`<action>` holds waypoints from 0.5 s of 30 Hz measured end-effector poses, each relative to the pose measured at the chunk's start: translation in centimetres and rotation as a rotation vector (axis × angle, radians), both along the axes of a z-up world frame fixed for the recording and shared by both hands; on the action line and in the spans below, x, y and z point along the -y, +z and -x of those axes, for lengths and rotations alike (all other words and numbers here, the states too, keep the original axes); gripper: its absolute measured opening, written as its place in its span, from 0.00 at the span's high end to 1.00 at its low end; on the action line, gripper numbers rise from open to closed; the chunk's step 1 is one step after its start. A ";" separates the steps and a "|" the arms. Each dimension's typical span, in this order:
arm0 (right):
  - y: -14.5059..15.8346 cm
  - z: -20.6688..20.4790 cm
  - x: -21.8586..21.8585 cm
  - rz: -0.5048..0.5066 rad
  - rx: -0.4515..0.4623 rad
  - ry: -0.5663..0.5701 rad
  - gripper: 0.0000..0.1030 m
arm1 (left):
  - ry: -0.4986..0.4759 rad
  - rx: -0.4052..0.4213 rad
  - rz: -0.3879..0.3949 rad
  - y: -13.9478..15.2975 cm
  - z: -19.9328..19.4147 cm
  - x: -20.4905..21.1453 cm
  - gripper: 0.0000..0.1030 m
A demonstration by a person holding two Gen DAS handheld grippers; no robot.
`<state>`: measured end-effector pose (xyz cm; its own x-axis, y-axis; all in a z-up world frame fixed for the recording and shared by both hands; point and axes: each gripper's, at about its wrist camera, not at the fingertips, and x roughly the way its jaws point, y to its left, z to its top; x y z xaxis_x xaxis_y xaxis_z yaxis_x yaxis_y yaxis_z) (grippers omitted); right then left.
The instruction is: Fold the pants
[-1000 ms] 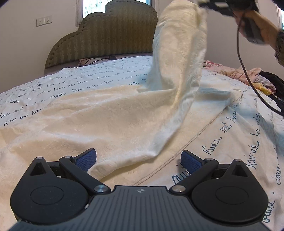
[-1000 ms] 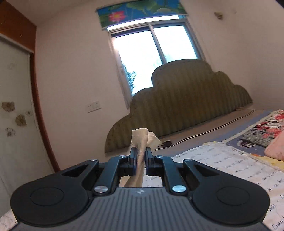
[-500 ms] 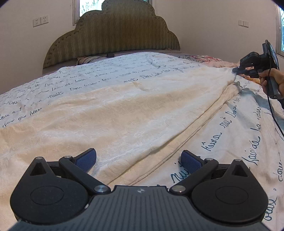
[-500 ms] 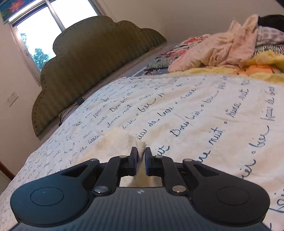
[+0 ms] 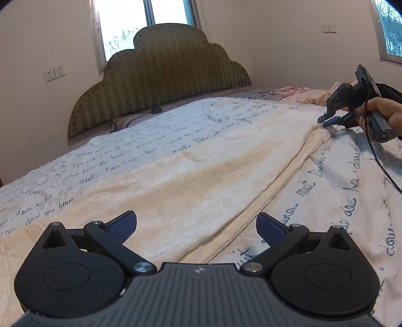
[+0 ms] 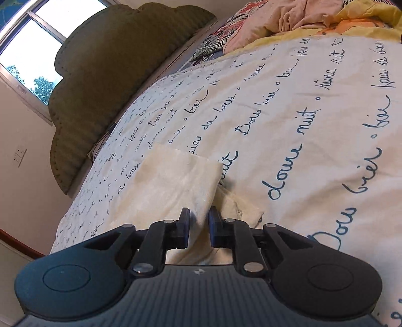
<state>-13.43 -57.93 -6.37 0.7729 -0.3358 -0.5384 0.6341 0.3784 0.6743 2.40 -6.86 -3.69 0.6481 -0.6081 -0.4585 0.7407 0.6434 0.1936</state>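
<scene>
The cream pants [image 5: 191, 176] lie stretched flat on the bed, one leg folded over the other, running from my left gripper to the far right. My left gripper [image 5: 197, 226] is open and empty, low over the near end of the pants. My right gripper [image 6: 199, 221] sits at the leg cuffs [image 6: 176, 173]; its jaws stand slightly apart with the cream cloth still between them. It also shows in the left wrist view [image 5: 329, 120], held by a hand at the far end of the pants.
The bed is covered by a white sheet with blue handwriting [image 6: 301, 113]. A green padded headboard [image 5: 163, 63] stands behind. Crumpled pink and yellow clothes [image 6: 314, 17] are piled at the bed's far right. A cable [image 5: 382, 166] hangs from the right gripper.
The right gripper swung the lifted pant leg down and laid it flat over the other leg, then its jaws parted slightly. The left gripper stayed open in place.
</scene>
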 end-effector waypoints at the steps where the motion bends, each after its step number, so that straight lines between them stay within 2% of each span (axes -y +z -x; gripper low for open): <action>1: 0.0 0.4 -0.2 -0.006 0.012 -0.007 0.85 | 0.005 0.000 0.002 0.3 -0.1 0.3 0.00; 3: -0.3 0.7 -0.3 -0.040 0.037 0.010 0.79 | 0.034 -0.011 0.001 0.8 -0.8 1.1 0.00; 6: -0.1 0.2 -0.6 -0.031 0.036 0.040 0.69 | 0.092 -0.022 -0.021 0.9 -2.3 2.7 0.02; 7: -0.2 -0.2 -0.5 -0.026 0.041 0.047 0.64 | 0.088 -0.019 -0.036 0.9 -2.6 3.3 0.02; 10: -1.0 -1.2 0.3 -0.054 0.100 0.053 0.63 | 0.016 0.002 -0.107 0.9 -2.3 5.6 0.02; 12: -1.1 -1.6 0.4 -0.051 0.128 0.063 0.86 | -0.037 0.052 -0.158 0.6 -1.3 7.2 0.03; 13: -0.8 -1.7 0.2 -0.033 0.129 0.072 0.93 | -0.061 0.084 -0.189 0.3 -0.8 8.0 0.05; 15: 0.4 -1.4 -0.6 0.021 0.157 0.082 0.93 | -0.094 0.148 -0.257 -0.7 0.2 9.7 0.11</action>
<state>-12.05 -57.28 -6.02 0.8722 -0.2780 -0.4024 0.4880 0.4400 0.7538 2.22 -16.52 -4.41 0.6653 -0.5448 -0.5104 0.7465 0.4890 0.4512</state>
